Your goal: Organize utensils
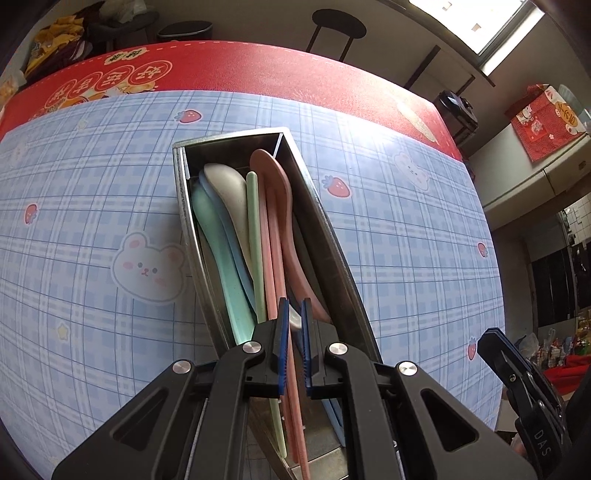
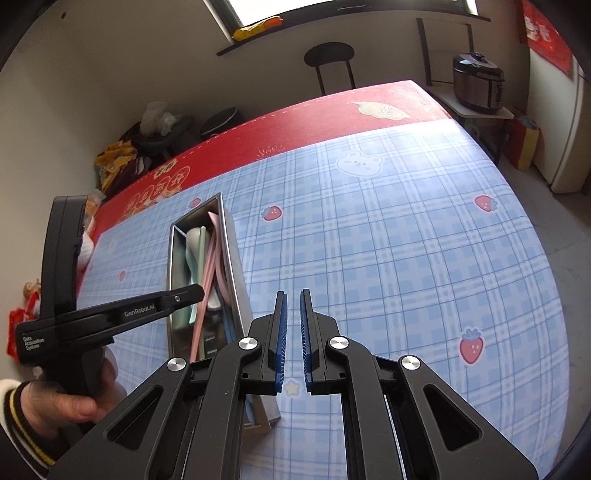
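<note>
A long steel utensil box (image 1: 325,221) lies on the blue checked tablecloth and holds pastel spoons and chopsticks: a white spoon (image 1: 227,184), a mint spoon (image 1: 212,229), a pink spoon (image 1: 275,173), a green chopstick (image 1: 255,229). My left gripper (image 1: 294,304) hovers over the box's near half, jaws a narrow gap apart, with a pink chopstick (image 1: 291,369) running between them; the grip is unclear. The box also shows in the right wrist view (image 2: 234,273), with the left gripper (image 2: 184,295) above it. My right gripper (image 2: 293,295) is slightly open and empty, to the right of the box.
A red patterned cloth (image 1: 258,66) covers the table's far edge. A black stool (image 1: 338,27) stands beyond it. A rice cooker (image 2: 478,81) sits on a side shelf at the right. The tablecloth (image 2: 406,258) stretches right of the box.
</note>
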Demonstrator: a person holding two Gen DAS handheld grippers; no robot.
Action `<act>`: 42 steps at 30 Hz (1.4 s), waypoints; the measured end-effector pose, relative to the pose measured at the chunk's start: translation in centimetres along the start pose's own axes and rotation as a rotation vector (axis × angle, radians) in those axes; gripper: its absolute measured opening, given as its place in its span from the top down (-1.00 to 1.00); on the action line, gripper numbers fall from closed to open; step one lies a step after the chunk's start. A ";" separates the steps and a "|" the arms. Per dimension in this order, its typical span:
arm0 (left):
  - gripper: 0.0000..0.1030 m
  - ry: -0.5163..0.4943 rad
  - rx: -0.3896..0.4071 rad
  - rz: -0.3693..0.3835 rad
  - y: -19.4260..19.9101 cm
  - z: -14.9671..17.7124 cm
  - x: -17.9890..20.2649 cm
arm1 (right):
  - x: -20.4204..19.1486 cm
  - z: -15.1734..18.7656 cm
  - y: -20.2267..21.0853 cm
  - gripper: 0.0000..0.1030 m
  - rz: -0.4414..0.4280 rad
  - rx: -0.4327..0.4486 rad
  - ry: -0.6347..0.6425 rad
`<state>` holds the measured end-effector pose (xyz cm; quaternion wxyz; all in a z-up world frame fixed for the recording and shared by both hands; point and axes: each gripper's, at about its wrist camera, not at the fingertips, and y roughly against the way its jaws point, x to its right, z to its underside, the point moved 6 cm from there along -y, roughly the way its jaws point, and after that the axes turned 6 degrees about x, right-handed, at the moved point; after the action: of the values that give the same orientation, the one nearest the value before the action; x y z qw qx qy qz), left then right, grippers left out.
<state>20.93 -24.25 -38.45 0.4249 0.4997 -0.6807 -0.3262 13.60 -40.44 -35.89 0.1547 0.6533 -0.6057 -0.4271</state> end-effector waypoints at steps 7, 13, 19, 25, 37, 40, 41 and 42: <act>0.73 -0.091 0.086 -0.017 4.7 -1.4 -0.5 | -1.5 -0.7 1.5 0.46 0.024 0.021 0.015; -0.30 -0.172 0.236 -0.030 12.3 -3.4 -1.8 | -4.9 -3.5 5.3 -0.30 0.002 0.104 0.051; -0.88 -0.206 0.422 -0.059 21.6 -5.2 -3.5 | -9.6 -6.9 9.9 -0.69 0.027 0.243 0.109; -0.88 -0.238 0.547 -0.145 27.7 -5.3 -4.9 | -13.2 -8.5 12.9 -0.70 0.050 0.325 0.141; -0.88 -0.250 0.630 -0.168 31.9 -5.5 -5.3 | -15.8 -8.9 16.0 -0.70 0.072 0.377 0.186; -0.88 -0.257 0.655 -0.160 32.5 -5.4 -5.2 | -16.0 -9.0 16.7 -0.70 0.081 0.394 0.188; -0.88 -0.258 0.661 -0.163 32.6 -5.4 -5.2 | -16.1 -9.1 16.9 -0.70 0.087 0.401 0.189; -0.88 -0.259 0.664 -0.164 32.8 -5.4 -5.2 | -16.2 -9.2 17.1 -0.70 0.087 0.406 0.193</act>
<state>13.30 -9.98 -9.02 0.1219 0.6178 -0.7555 -0.1810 10.77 -32.13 -12.19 0.0956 0.6819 -0.6894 -0.2251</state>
